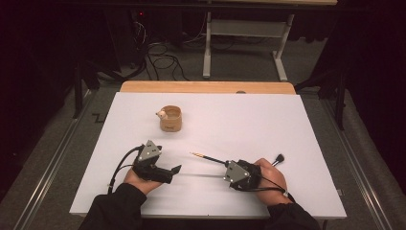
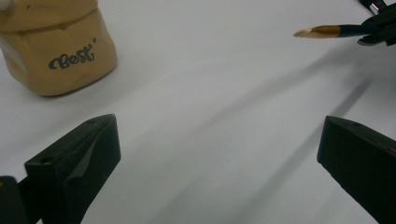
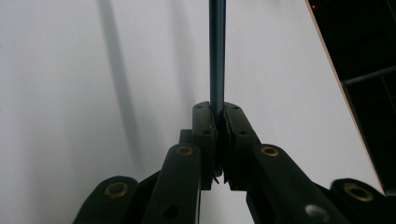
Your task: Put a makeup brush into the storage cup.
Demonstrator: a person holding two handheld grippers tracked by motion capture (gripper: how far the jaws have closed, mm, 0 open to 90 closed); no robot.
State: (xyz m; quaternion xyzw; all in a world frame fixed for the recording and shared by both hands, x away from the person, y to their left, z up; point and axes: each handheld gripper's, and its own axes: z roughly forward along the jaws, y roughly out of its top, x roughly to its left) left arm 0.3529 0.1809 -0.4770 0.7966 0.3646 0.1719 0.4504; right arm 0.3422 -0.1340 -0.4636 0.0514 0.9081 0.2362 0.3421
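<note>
From above, my left gripper rested low on the white worktop, its fingers spread with nothing between them. My right gripper sat to its right, pinching a thin brush whose pale tip pointed up and left across the sheet. A small tan cup stood farther back, well apart from both grippers.

Along my left gripper, the fingers stood wide over bare worktop. The tan cup, lettered on its side, was at the upper left; the brush tip showed at the upper right.

Along my right gripper, my fingers were pressed together on the brush handle, which ran straight away over the worktop.
</note>
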